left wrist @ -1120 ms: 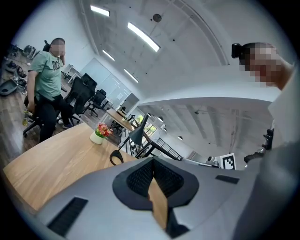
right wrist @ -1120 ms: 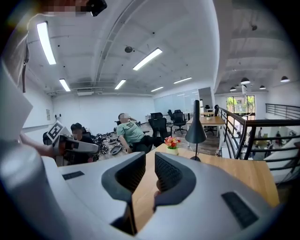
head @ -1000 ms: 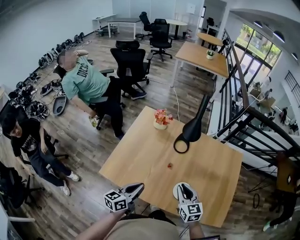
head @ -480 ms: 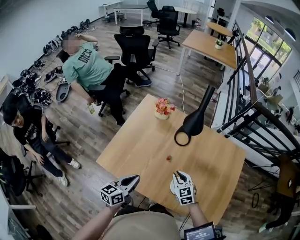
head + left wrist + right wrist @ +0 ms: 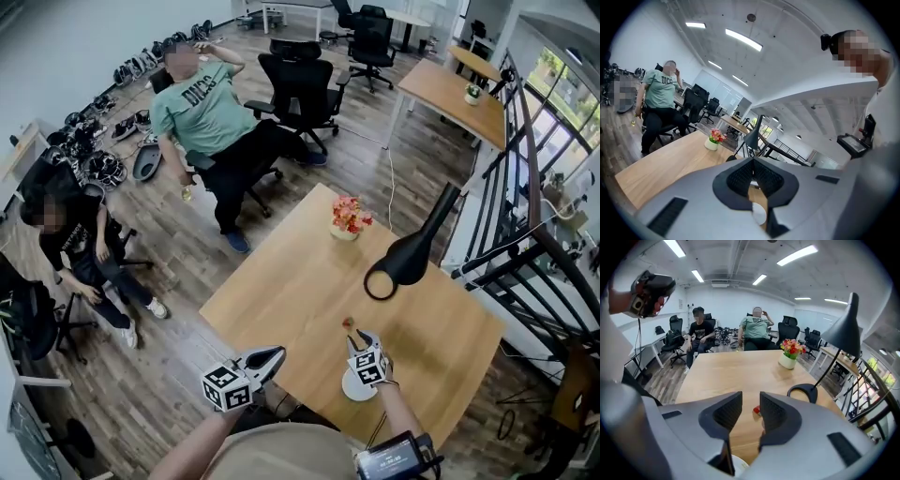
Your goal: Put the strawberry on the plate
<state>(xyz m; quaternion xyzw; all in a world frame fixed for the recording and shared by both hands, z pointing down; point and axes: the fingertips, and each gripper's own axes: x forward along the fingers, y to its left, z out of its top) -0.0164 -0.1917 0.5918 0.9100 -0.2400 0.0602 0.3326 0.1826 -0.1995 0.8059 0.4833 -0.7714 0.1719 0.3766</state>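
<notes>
1. the strawberry (image 5: pixel 348 322) lies on the counter (image 5: pixel 281 281), lower middle of the head view, near the plate (image 5: pixel 353 390) but not on it.
2. the right claw (image 5: pixel 746 401) has just been opening. its jaws are spread and empty, with the strawberry just beyond them: a reach, i judge.
3. the left claw (image 5: pixel 752 165) is pressed together and empty.
4. next: straddle the strawberry and pinch softly.

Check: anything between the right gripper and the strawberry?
Nothing visible. The right gripper, its fingers just opening with nothing between them, faces the strawberry across bare table. The plate lies under the gripper.
</notes>
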